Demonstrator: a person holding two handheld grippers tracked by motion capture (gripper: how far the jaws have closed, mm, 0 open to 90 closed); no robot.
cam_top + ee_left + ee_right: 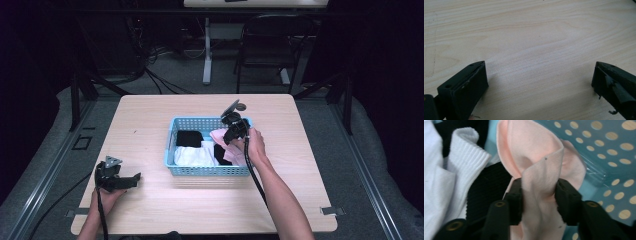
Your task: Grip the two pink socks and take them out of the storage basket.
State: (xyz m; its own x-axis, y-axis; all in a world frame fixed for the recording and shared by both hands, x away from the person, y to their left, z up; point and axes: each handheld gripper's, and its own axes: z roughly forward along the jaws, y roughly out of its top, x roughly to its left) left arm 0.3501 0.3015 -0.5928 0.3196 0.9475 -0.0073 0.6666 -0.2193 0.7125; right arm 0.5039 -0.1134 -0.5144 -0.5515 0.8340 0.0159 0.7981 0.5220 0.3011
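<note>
The right tongs [539, 195] are pinching a fold of the pink sock [541, 165] inside the blue basket [200, 170], beside white and black socks. The left tongs [539, 82] are resting released, jaws wide, on the pale wooden tabletop [150, 115] left of the basket. Beyond the basket, a dark chair [265, 45] and cables are sitting on grey floor.

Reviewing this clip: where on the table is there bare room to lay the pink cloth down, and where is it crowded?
Bare wood lies on the table left of the blue basket, behind it, to its right, and along the near edge between the forearms. The basket is crowded: white cloth, black cloth and the pink cloth pinched in the right gripper. The left gripper rests near-left.
</note>
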